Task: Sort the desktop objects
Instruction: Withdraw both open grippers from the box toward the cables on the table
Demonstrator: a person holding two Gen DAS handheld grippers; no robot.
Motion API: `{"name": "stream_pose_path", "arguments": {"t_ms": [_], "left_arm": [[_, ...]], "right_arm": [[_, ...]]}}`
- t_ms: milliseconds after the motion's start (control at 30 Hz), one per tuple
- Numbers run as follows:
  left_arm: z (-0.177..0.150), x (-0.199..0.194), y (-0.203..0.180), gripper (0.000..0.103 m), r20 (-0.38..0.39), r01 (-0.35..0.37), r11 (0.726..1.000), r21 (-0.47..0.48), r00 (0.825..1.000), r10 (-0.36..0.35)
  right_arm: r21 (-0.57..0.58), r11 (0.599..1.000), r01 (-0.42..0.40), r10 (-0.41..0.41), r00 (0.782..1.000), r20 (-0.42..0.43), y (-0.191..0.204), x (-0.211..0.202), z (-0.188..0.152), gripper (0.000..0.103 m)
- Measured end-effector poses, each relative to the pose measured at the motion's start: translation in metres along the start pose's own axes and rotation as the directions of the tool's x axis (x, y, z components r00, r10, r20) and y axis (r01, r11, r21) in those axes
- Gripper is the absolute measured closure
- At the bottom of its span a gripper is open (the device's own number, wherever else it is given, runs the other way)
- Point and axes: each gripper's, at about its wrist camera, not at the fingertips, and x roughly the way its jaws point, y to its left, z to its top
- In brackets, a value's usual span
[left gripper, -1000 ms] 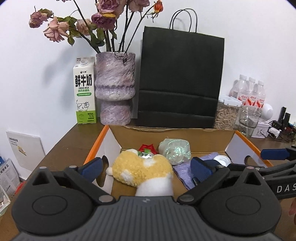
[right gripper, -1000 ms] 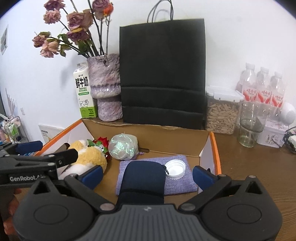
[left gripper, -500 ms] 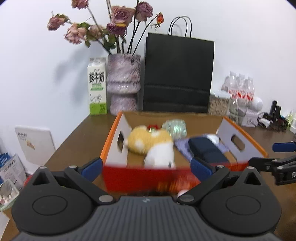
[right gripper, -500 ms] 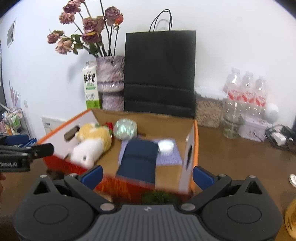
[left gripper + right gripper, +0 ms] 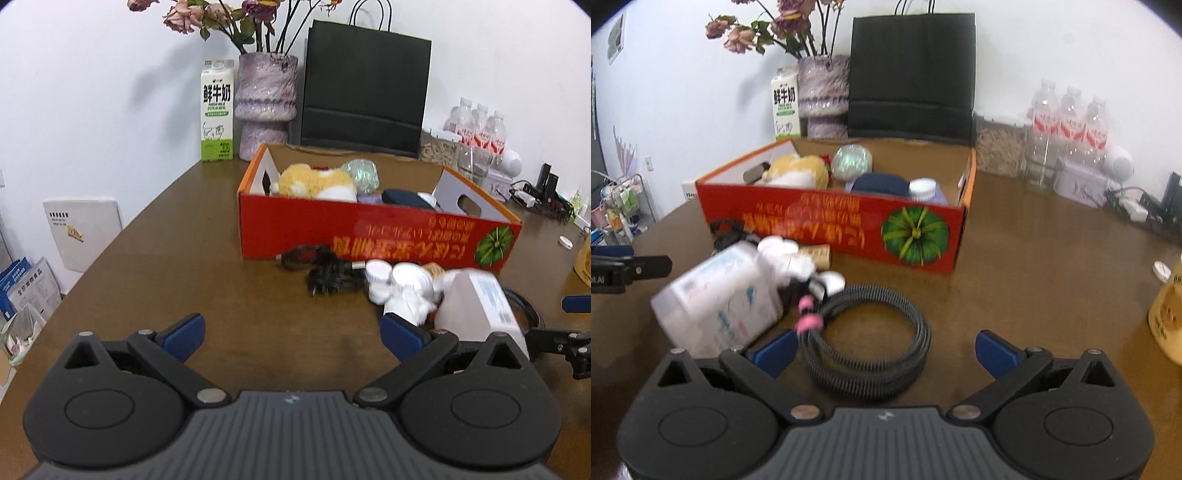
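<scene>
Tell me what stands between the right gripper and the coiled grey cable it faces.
Nothing visible does. The right gripper is open, and the coiled grey cable lies on bare table right ahead of its jaws. The white tissue pack sits off to the left, beside the coil, not across the approach.

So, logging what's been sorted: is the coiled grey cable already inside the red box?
No, the coiled cable lies on the table, in front of the red box.

Bright, even light; foreground blurred.
</scene>
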Motion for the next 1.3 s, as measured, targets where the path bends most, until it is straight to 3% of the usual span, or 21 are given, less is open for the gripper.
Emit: {"name": "stream_pose_path", "arguments": {"t_ms": [367,1300], "left_arm": [[-0.023,0.0,-0.009,0.0,-0.059,-0.005,1.0,0.025,0.998,0.007],[-0.013,0.03,-0.019,0.0,-0.09,-0.026,0.998,0.052,0.995,0.031]], "right_arm": [[0.005,1.0,-0.018,0.018,0.998,-0.058,0.011,0.005,-0.021,0.0],[0.021,1.0,0.022,-0.022,1.0,-0.01,0.009,0.037,-0.002,0.0]]}}
